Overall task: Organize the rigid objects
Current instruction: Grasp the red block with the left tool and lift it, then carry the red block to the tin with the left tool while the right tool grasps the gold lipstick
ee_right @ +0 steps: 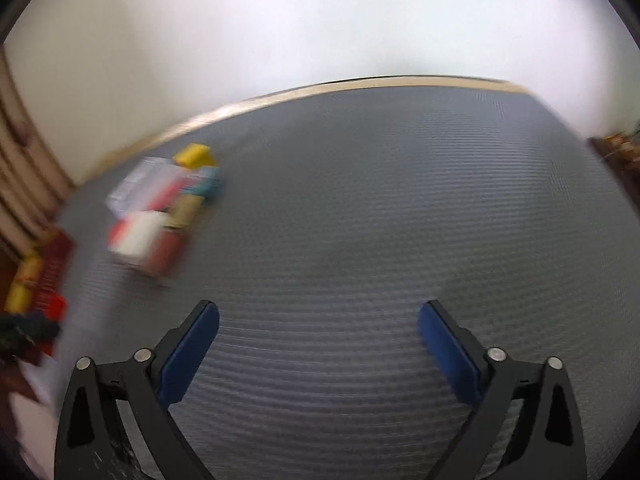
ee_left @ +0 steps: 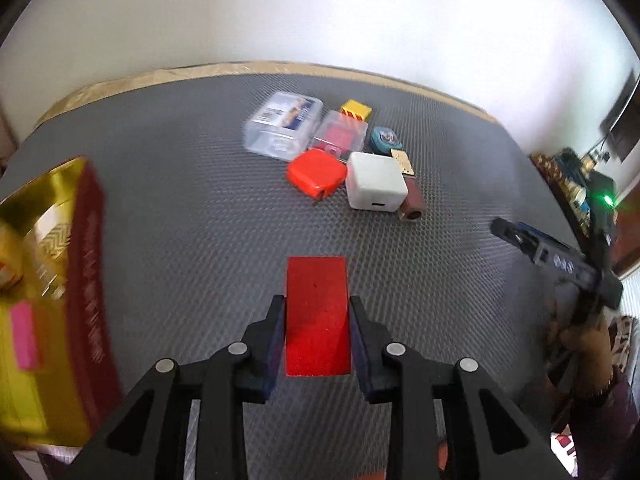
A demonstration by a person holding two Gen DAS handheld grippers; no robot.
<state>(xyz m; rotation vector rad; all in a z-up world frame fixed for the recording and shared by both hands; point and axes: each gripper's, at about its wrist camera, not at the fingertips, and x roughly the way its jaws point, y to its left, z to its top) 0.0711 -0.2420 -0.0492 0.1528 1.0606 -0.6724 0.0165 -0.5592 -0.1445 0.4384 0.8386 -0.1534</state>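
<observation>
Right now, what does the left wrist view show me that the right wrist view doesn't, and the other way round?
Only the left wrist view shows the left gripper, its jaws closed on a flat red block, a sharp look at the white charger and the red case, plus the gold and maroon box close on the left.

Only the right wrist view shows the right gripper with its jaws wide apart, nothing between them.

Both show the grey mat and the pile of small objects, which is blurred in the right view.
</observation>
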